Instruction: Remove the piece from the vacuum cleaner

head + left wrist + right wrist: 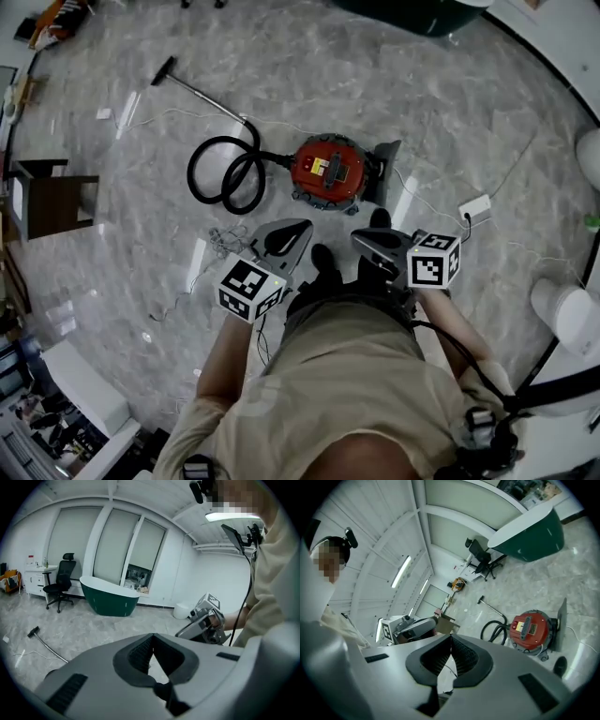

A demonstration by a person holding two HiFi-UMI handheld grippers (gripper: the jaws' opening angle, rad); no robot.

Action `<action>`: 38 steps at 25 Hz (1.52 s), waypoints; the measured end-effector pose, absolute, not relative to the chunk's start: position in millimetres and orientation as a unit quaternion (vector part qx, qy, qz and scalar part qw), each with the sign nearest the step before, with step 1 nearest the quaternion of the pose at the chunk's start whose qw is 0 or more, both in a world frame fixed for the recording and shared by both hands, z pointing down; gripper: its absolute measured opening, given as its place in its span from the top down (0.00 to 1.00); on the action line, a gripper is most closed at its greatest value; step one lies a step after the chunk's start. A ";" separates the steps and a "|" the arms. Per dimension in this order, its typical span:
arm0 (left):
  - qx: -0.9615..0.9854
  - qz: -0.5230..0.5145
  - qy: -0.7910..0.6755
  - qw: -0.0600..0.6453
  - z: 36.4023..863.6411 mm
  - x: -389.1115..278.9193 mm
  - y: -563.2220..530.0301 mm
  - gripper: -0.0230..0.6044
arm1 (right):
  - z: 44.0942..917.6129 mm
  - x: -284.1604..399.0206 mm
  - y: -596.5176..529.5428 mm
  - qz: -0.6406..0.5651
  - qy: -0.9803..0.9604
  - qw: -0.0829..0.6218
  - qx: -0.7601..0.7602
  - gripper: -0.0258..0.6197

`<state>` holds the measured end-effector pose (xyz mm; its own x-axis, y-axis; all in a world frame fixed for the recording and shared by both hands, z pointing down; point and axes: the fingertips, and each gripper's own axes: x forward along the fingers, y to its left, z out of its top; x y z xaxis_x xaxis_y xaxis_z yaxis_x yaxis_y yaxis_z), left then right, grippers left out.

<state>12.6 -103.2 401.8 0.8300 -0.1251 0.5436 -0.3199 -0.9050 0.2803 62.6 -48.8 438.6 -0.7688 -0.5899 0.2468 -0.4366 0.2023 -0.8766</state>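
Observation:
The red canister vacuum cleaner [328, 171] stands on the marble floor ahead of me. Its black hose [225, 173] coils to the left and runs into a metal wand [202, 94] with a floor brush [164, 70] at the far end. My left gripper [298, 228] and right gripper [361, 238] hover side by side in front of my body, short of the vacuum, both shut and empty. In the right gripper view the vacuum [530, 629] lies beyond the closed jaw tips [451, 637]. The left gripper view shows its jaws [152, 637] closed, with only the wand [44, 644] in sight.
A white power strip [474, 208] and cable lie right of the vacuum, and a black panel [386, 161] stands behind it. A dark wooden chair [52, 202] is at the left. A green bathtub [108, 595] and an office chair [61, 581] stand farther off.

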 end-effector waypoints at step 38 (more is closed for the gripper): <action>0.873 0.422 -0.033 0.242 727.7 102.4 -152.6 0.96 | 952.4 249.7 -129.9 -0.713 0.493 -0.117 -0.485 0.57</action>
